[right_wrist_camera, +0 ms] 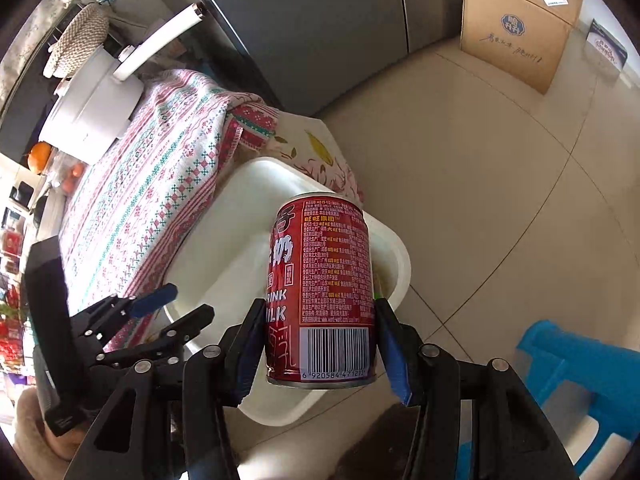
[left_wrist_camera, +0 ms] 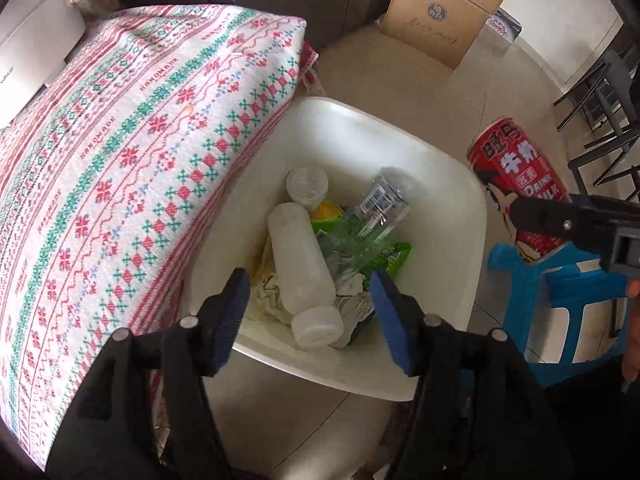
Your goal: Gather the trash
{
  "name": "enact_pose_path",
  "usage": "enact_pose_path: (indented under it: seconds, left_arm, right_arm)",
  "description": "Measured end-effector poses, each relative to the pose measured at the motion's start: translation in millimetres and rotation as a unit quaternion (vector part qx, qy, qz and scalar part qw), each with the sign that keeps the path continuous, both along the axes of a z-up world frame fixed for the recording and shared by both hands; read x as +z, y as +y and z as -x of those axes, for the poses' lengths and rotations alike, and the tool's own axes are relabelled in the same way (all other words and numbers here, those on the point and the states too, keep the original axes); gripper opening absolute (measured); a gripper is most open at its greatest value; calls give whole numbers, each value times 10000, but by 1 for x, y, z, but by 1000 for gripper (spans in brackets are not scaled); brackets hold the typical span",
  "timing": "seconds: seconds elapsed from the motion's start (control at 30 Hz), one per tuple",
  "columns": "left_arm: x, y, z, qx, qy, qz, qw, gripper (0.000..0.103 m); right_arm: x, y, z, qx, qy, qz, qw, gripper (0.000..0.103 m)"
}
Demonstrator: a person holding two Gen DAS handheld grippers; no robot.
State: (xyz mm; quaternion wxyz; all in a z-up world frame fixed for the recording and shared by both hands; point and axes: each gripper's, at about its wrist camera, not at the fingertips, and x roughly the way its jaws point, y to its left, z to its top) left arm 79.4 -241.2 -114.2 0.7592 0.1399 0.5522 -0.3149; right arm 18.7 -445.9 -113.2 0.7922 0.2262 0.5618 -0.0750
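My right gripper (right_wrist_camera: 316,344) clamped the red milk can (right_wrist_camera: 320,288) near the white bin (left_wrist_camera: 460,240); left gripper (left_wrist_camera: 308,312) gaped empty. Release should wait until the can is over the opening.

Glossy metal can (right_wrist_camera: 320,292), smooth white plastic bin (left_wrist_camera: 452,216), woven cloth (left_wrist_camera: 132,152).

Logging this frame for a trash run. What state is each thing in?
Red can: held upright, over the bin's edge.
Right gripper: shut on the can.
Left gripper: open, empty, above the bin.
White bin: open-topped, partly filled.
White bottle: lying in the bin.
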Motion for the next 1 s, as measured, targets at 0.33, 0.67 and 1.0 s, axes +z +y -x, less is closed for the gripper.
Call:
enact_pose_path:
  seconds: [0.33, 0.67, 1.0]
  left_arm:
    - [37, 54, -4, 620, -157, 308, 9975, 83]
    - [39, 84, -1, 1013, -346, 118, 9942, 97]
    - [79, 112, 34, 1730, -1137, 257, 9780, 102]
  right_arm:
    - [-42, 26, -22, 187, 726, -205, 9970, 54]
    - [-71, 39, -47, 131, 1102, -279, 9934, 76]
    - [45, 62, 9, 115, -718, 731, 9947, 87]
